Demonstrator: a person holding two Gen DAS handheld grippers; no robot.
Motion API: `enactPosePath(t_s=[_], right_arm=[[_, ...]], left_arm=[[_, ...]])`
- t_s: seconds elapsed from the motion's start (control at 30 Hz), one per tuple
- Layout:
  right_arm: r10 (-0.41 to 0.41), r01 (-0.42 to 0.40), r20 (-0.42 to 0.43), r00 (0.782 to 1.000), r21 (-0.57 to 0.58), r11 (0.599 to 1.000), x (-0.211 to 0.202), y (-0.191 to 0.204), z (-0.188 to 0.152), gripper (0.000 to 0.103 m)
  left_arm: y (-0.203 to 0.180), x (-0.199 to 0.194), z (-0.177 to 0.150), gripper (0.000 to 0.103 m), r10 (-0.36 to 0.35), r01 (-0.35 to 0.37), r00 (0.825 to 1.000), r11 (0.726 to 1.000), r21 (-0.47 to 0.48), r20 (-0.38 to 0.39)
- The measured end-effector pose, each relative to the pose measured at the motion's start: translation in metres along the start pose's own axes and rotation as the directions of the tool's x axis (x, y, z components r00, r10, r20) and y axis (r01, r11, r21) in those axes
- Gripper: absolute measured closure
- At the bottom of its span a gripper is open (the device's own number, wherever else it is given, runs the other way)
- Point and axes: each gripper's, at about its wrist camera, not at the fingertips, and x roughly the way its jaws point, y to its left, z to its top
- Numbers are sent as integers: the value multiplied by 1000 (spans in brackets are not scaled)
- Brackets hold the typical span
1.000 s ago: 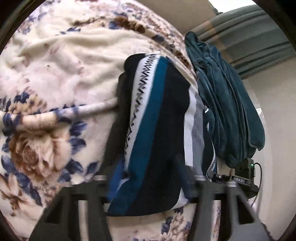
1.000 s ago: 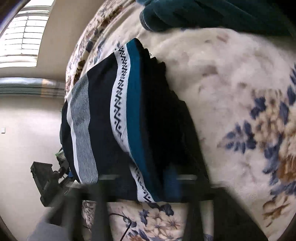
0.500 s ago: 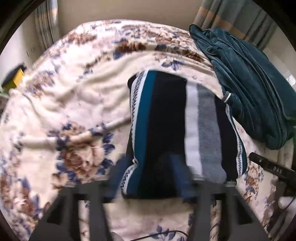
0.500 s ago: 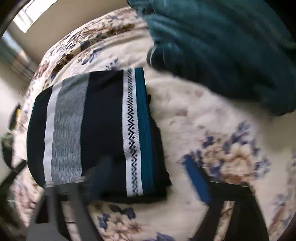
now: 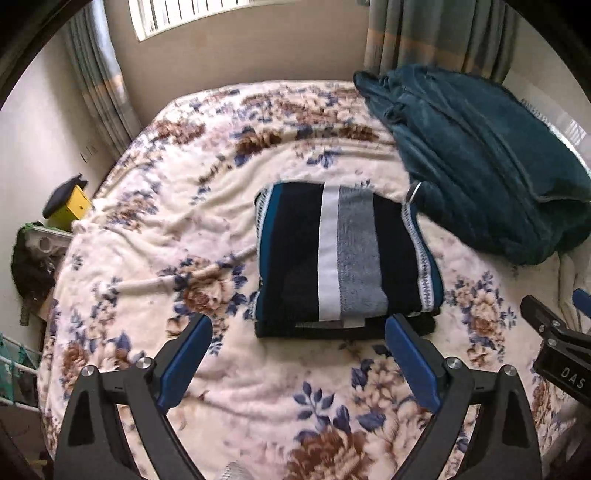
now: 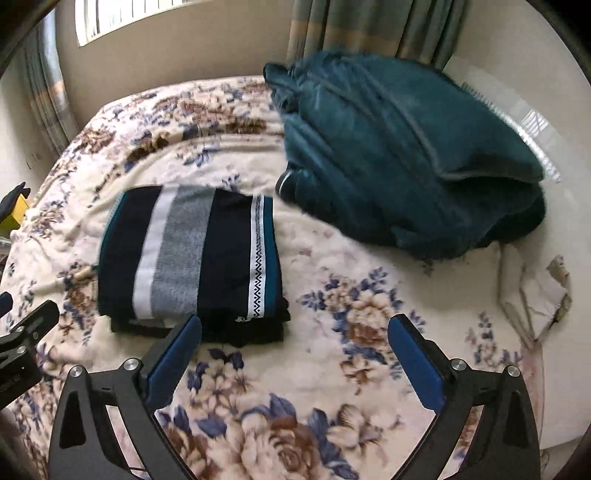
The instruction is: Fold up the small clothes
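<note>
Now the left gripper (image 5: 297, 334) is seen spread wide, its blue pads (image 5: 184, 360) well apart, and nothing is gripped between them. Just ahead of its fingertips, centred between the two fingers, the folded striped garment (image 5: 345, 254) is laid flat on the floral blanket (image 5: 155, 229); bands of navy, white, grey and teal run away from the gripper, and a darker layer shows along the near edge. No contact between the pads and the cloth can be made out, though the near edge is very close to the right-hand pad. Further ahead and to the right of this gripper, a crumpled teal robe (image 5: 476, 158) is heaped, its edge just beside the far right corner of the folded piece. Off to the right, part of the other tool is caught at the frame's edge.

Over on the other side, the right gripper (image 6: 293, 334) is likewise held wide open, with nothing clasped. The same folded garment (image 6: 192, 254) is found ahead and to the left of it, its near edge just past the left blue pad (image 6: 173, 363). Straight ahead between the fingers, only bare blanket (image 6: 354, 295) is presented, and beyond that, ahead and slightly right, the teal robe (image 6: 399, 155) is piled. Curtains (image 6: 373, 33) are hung behind it all.
</note>
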Motion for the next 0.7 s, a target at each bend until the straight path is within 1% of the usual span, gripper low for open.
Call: enactPosePath(t_s=[0.1,0.23,0.27,0.3,0.43,0.47,0.53,0.7], right_arm=[[-7,7,45,999,3,1000,-52,-11,-3,1],[1,-1,103,995,8,1000,-121,-26,-9,1],[4,-5,118,993,8,1000,-139,-30,-11,1],[7,-9,135,991,8,1000,-159,-33,-14,1],[25,-27,190,981,6,1000,-229,-44,-29,1],[31,-32,200,979,4,999,-242,-46,-32,1],[45,-45,226,973,-2,999,-277,-50,-40,1],[66,-66,283,957,-9,998,-346,-61,-61,1]], left_arm=[[-3,-45,-6,7,1,-1,999,1000,-3,34],[-3,-108,-16,7,0,1,996,1000,-12,85],[-3,-131,-19,7,6,-4,994,1000,-14,105],[-3,-143,-20,7,10,-8,993,1000,-13,116],[-2,-211,-31,7,-8,12,986,1000,-23,164],[-2,-220,-33,7,-8,12,985,1000,-21,174],[-3,-254,-38,7,-10,14,980,1000,-16,201],[-6,-309,-52,7,-16,17,967,1000,-2,255]])
